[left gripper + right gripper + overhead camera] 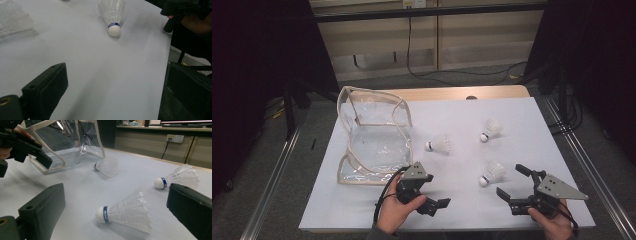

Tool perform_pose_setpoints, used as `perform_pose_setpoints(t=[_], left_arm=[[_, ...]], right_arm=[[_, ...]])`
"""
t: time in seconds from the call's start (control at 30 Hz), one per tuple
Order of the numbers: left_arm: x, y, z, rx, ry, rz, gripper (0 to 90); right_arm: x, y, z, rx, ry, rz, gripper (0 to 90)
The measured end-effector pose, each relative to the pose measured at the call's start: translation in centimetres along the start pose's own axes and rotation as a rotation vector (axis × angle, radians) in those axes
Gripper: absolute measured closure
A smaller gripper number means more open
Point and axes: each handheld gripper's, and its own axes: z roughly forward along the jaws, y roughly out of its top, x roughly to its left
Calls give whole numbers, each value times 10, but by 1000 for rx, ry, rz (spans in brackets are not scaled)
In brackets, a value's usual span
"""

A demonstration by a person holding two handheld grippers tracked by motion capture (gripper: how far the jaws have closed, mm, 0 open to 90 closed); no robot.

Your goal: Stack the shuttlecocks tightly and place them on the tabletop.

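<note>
Three white shuttlecocks with blue bands lie on the white table cover (pixel 462 112): one in the middle (pixel 439 145), one farther right (pixel 491 130), one near right (pixel 491 173). A clear plastic bag with beige trim (pixel 372 135) stands open at the left. My left gripper (pixel 434 192) is open near the front edge, pointing right toward the near shuttlecock (pixel 113 17). My right gripper (pixel 513 182) is open just right of that shuttlecock (pixel 125 211), with empty jaws. In the right gripper view the bag (pixel 67 142) stands behind the other two shuttlecocks (pixel 106 167) (pixel 178 178).
The table's front edge runs just under both hands. A strip of wooden tabletop (pixel 462 93) shows at the back. Metal rails (pixel 277 170) flank the table on both sides, and cables (pixel 452 72) lie on the floor behind.
</note>
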Motion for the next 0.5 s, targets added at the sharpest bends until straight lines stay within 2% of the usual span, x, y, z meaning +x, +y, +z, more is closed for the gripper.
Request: perform_pose_setpoints(t=[0.33,0.5], left_arm=[[3,-3,-10,-3,-15,-3,40],[5,-4,-14,-3,-7,-5,40]], right_arm=[[0,0,0,1,0,-2,15],[0,0,0,2,1,-1,14]])
